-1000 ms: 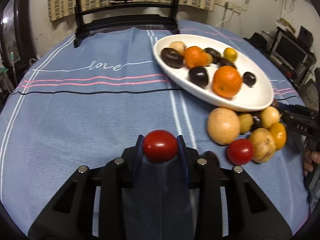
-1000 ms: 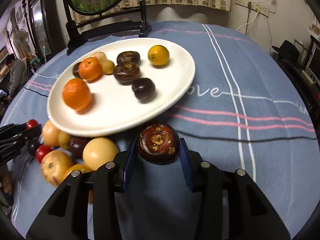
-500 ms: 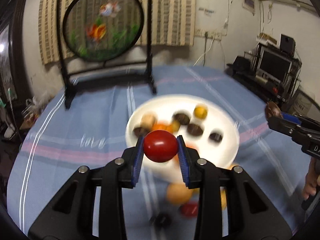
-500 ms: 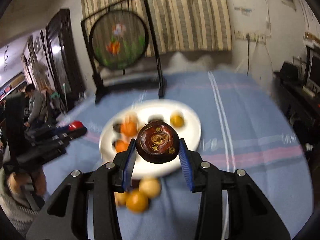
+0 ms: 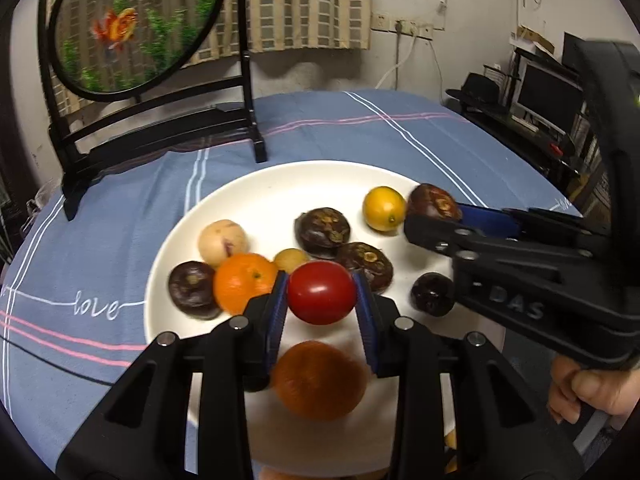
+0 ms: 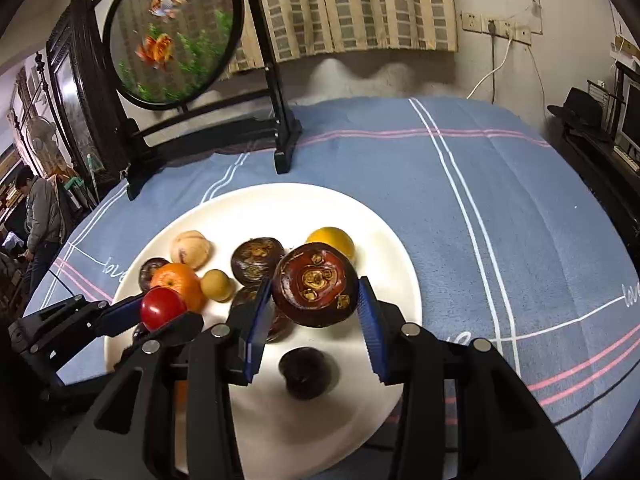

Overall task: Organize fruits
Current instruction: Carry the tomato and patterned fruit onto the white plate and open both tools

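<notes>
My left gripper (image 5: pixel 321 299) is shut on a red tomato (image 5: pixel 321 297) and holds it above the white plate (image 5: pixel 248 188), over an orange (image 5: pixel 318 380). My right gripper (image 6: pixel 316 294) is shut on a dark brown mangosteen (image 6: pixel 315 290) above the same plate (image 6: pixel 384 248). The right gripper also shows in the left wrist view (image 5: pixel 434 210), at the plate's right side. The left gripper with the tomato (image 6: pixel 162 308) shows at the left of the right wrist view. The plate holds oranges, dark fruits, a yellow citrus (image 5: pixel 383 208) and pale fruits.
A black stand with a round goldfish panel (image 5: pixel 132 28) stands on the blue cloth (image 5: pixel 100 240) behind the plate. A person stands far left in the right wrist view (image 6: pixel 38 216). Shelves and monitors lie off the table's right (image 5: pixel 548 96).
Both grippers rose from the table with their fruit, then came forward over the plate. The loose fruit pile beside the plate has dropped out of view.
</notes>
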Available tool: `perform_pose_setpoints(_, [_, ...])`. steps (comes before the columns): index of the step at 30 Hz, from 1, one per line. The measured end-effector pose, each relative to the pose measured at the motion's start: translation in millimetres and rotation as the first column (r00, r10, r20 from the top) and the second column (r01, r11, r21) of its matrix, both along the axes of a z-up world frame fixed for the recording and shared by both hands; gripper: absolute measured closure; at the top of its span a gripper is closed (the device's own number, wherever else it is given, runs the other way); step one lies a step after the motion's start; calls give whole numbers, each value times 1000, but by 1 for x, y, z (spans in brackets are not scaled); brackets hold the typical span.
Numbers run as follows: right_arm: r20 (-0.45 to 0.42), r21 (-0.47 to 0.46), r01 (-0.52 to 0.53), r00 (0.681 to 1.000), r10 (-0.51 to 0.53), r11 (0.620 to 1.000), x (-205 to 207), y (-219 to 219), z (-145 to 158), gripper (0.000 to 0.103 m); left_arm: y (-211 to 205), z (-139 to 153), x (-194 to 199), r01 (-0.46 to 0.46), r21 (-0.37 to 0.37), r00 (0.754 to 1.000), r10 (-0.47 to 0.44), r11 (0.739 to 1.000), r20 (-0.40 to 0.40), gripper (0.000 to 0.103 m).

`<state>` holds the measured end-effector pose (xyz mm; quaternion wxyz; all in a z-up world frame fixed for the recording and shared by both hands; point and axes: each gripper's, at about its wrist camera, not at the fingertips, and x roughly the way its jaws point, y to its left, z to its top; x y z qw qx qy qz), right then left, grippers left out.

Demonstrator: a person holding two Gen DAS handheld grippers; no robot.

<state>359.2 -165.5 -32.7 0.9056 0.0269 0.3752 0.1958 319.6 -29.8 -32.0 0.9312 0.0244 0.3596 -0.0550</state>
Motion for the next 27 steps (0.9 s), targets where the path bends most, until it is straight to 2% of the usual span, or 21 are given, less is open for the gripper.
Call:
perform_pose_setpoints(4, [-8, -20, 3, 1000, -3, 1000, 6, 1, -6, 60, -7, -8, 2, 19, 35, 1000, -19, 999, -3, 69])
perform_pose_setpoints(7, [-17, -18, 5, 1000, -5, 1000, 8, 1, -8, 59, -9, -7, 1, 20, 32, 1000, -20, 999, 3, 68])
perform_pose_setpoints(8, [-19, -18, 4, 1000, -4, 1000, 9, 1, -9, 59, -9, -6, 0, 17, 36, 1000, -17, 999, 9, 61])
perform_pose_setpoints(9, [-16, -22, 9, 1000, -10, 1000, 8, 1, -9, 53, -9, -5, 0, 13, 40, 1000, -14, 999, 16, 54])
perform_pose_setpoints(10, [-13, -20, 11, 1000, -11, 1000, 9, 1, -8, 48, -10, -4, -2, 12, 41, 1000, -13, 999, 23, 43])
perform_pose_setpoints(11, [-10, -16, 13, 1000, -13, 1000, 7, 1, -8, 38, -10, -2, -5, 12, 45, 999, -14, 999, 40, 37])
perform_pose_setpoints(14, [14, -9, 21, 1000, -21, 1000, 3, -2, -3, 38, -14, 1, -8, 16, 67, 998, -20, 998, 58, 35])
perform_pose_setpoints(21, [27, 23, 50, 998, -50, 998, -10, -19, 8, 38, -15, 10, -25, -3, 90, 992, -9, 996, 128, 18])
perform_pose_setpoints(27, [40, 107, 67, 997, -71, 992, -44, -36, 19, 38, -7, 24, -52, -26, 76, 986, 13, 997, 168, 14])
